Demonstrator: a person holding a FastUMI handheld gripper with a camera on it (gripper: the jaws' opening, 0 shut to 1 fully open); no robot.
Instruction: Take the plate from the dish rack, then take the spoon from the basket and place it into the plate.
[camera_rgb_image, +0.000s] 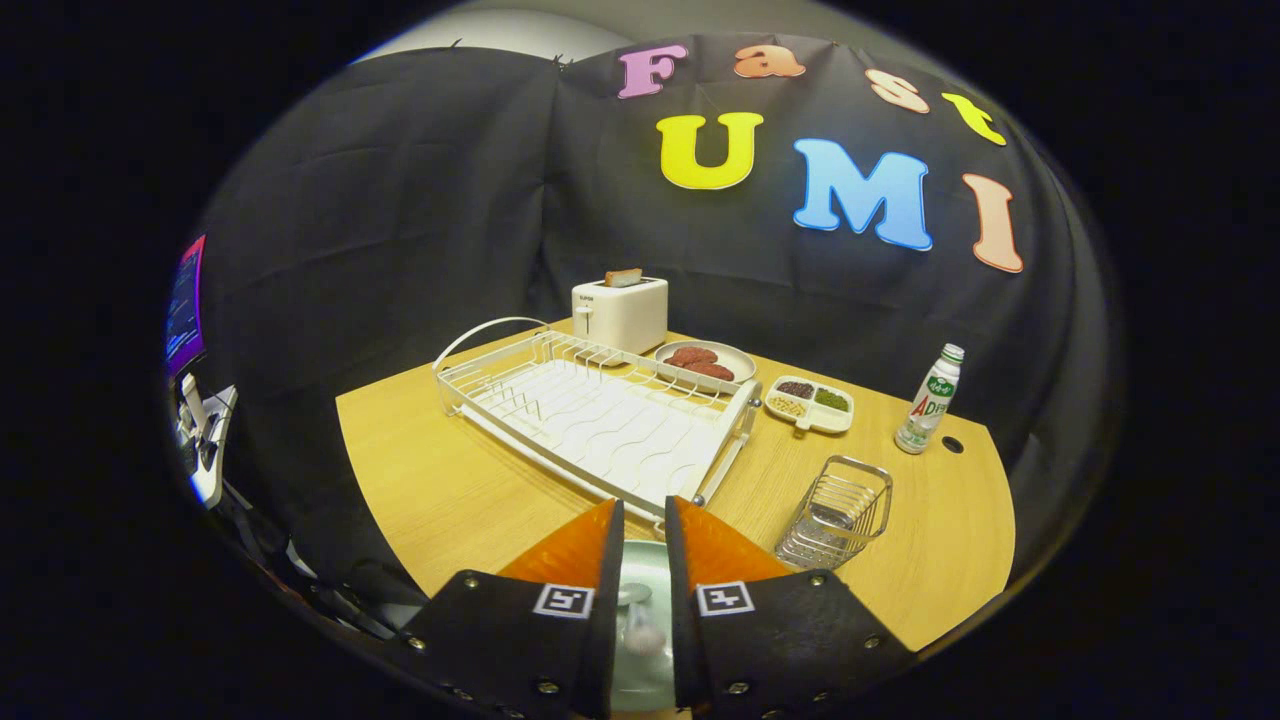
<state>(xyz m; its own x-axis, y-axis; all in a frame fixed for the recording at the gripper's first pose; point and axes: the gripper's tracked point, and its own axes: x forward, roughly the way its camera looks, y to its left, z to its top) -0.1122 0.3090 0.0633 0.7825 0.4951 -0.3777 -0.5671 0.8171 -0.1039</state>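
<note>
Between fingers (643, 520), slightly apart: spoon (640, 625) lying in plate (640, 570).

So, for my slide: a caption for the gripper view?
Fingers part over spoon on plate, dish rack and basket beyond.

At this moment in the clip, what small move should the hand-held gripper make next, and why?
Probably lift straight up and back off. The plate lies on the table between the fingers of the hand-held gripper, with what looks like the spoon already in it. The dish rack and basket look empty, so the task seems done.
</note>
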